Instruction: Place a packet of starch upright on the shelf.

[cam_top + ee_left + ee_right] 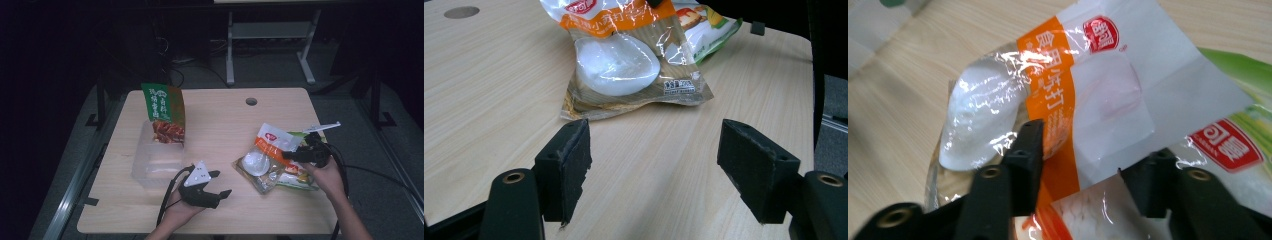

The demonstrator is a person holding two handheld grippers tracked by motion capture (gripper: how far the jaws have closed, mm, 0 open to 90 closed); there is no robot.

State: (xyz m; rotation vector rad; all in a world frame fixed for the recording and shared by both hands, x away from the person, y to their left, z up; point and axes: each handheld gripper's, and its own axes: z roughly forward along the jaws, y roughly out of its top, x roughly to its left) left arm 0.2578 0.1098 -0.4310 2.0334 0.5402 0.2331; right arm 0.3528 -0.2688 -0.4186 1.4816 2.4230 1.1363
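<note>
A white and orange packet (265,152) (624,60) (1088,85) with white powder inside lies on the table's right half, over a green and white packet (300,177) (704,25) (1238,145). My right gripper (292,151) (1088,155) reaches over it from the right. Its jaws stand apart on either side of the packet's orange stripe, and the film between them looks flat, not pinched. Near the front edge my left gripper (220,183) (654,165) rests open just short of the packet's near corner, with bare table between its pads.
A tall green snack bag (164,112) stands in a clear plastic container (150,165) on the left of the wooden table (220,115). A cable hole (251,101) (461,11) sits near the far edge. Dark floor and a desk frame lie beyond.
</note>
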